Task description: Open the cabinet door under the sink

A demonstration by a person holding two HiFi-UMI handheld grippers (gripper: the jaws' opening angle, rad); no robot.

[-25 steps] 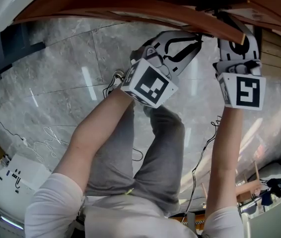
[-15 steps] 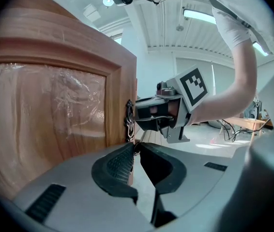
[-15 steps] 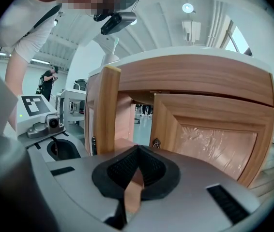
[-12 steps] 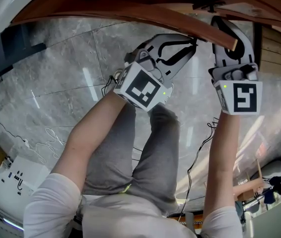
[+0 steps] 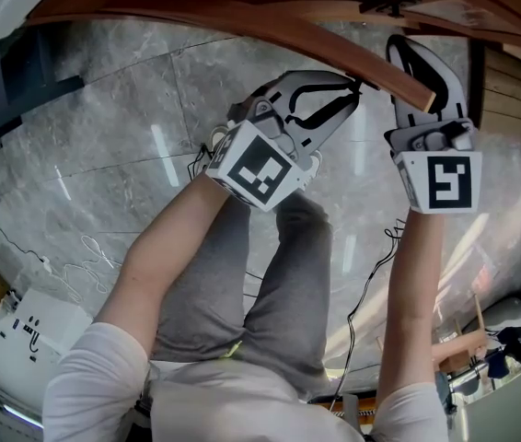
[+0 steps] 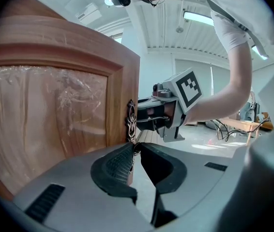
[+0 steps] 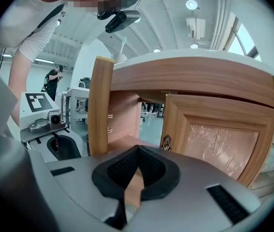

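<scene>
**Head view.** Brown wooden cabinet door [image 5: 270, 21], swung out over the grey marble-tile floor [image 5: 104, 136]; its top part is cut off by the frame edge. Left tool [image 5: 358, 84] reaches the door's free edge, with its tips lost in the shadow beneath the door. Right tool [image 5: 417, 63] is just beside that edge, its tips partly covered by the wood. The state of neither tool can be read here.

**Left gripper view.** Left tool [image 6: 136, 149]: jaws closed, nipping the small ring at the foot of the dark ornate metal handle [image 6: 131, 120]. The ring is tiny and hard to make out. The door's panel [image 6: 54, 115] sits under wrinkled clear film. The right tool [image 6: 161, 122] is behind the door edge, with its jaws out of sight.

**Right gripper view.** Right tool [image 7: 137, 150]: jaws closed, tips meeting, nothing seen between them; wood shows through the gap lower down. The open door appears edge-on [image 7: 100, 105] to the left. A second film-covered wooden door [image 7: 219, 141] stands closed to the right. The cabinet interior is mostly hidden.
</scene>
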